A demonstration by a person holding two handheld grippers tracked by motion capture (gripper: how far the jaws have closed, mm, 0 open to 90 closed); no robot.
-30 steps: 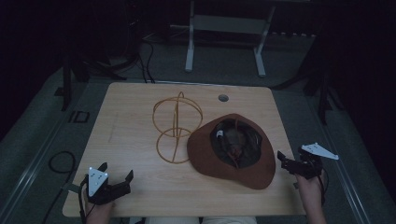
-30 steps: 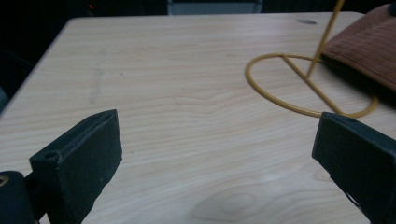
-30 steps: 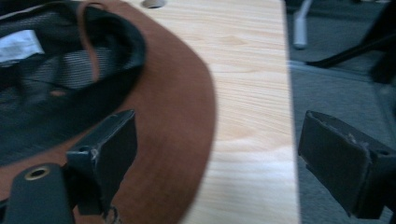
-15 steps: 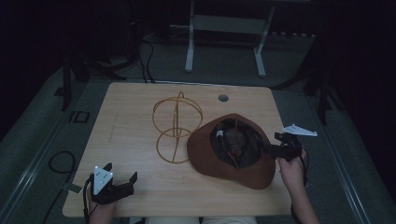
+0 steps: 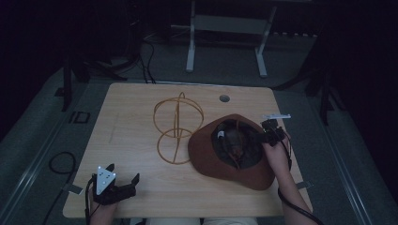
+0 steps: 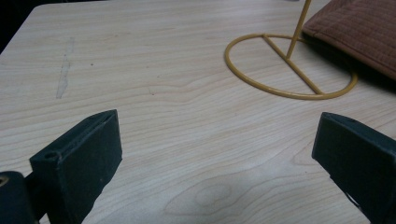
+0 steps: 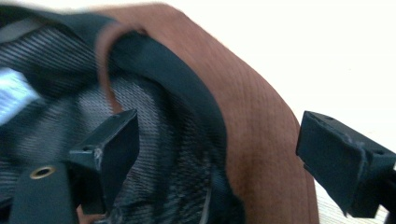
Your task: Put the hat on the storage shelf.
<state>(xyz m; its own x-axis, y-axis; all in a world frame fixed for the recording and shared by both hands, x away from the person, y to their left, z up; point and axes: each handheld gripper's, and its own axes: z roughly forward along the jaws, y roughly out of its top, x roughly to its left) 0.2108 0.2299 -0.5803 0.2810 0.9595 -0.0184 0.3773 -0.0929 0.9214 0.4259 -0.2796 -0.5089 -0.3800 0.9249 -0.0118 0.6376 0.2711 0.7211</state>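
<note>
The right tongs (image 5: 263, 134) have moved in from the lower right onto the hat (image 5: 206, 157), right of centre on the bench (image 5: 136, 112), jaws apart astride its brim. Seat deeper before clamping. Left tongs (image 5: 123, 183) wait apart, lower left.

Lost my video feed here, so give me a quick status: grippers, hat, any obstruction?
Right gripper open, jaws astride the brim of the upturned brown hat. Left gripper open, idle at the table's near-left corner. Yellow wire stand touches the hat's left side.
</note>
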